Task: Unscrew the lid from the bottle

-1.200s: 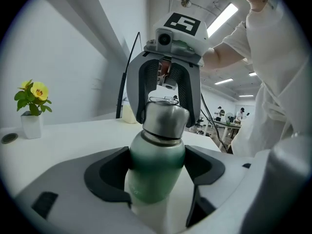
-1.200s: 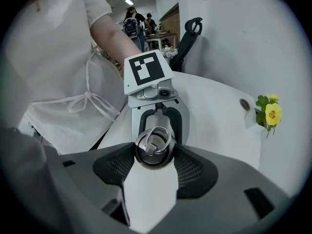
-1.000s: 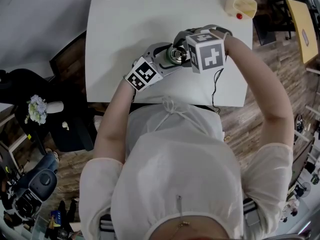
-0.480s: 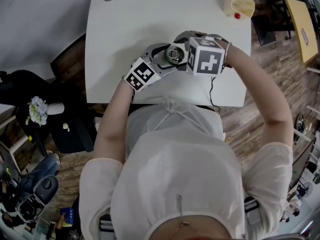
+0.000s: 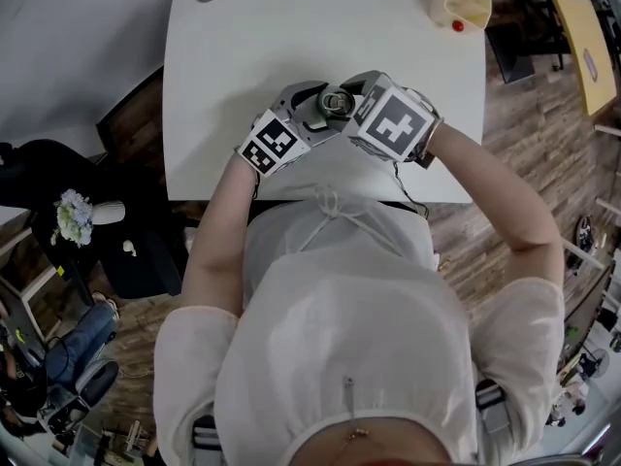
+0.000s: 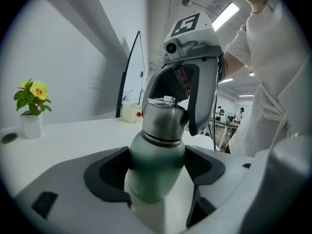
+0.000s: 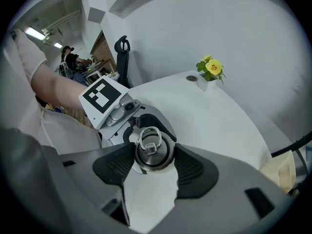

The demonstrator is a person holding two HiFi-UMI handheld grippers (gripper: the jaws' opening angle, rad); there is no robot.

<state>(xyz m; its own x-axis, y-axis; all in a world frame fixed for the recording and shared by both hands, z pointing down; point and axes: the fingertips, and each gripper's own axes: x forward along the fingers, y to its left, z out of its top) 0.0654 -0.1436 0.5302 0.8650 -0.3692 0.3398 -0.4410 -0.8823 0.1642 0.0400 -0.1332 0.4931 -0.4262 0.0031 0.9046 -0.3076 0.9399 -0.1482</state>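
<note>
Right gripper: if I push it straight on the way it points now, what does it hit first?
The right gripper, jaws just closed on the lid, would probably meet the wider green shoulder of the bottle first, then the left gripper; depth is unclear.

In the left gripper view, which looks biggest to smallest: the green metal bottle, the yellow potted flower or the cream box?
Largest: green metal bottle, inflated by nearness to the camera.
Middle: yellow potted flower.
Smallest: cream box, farther back, so true size unsure.
</note>
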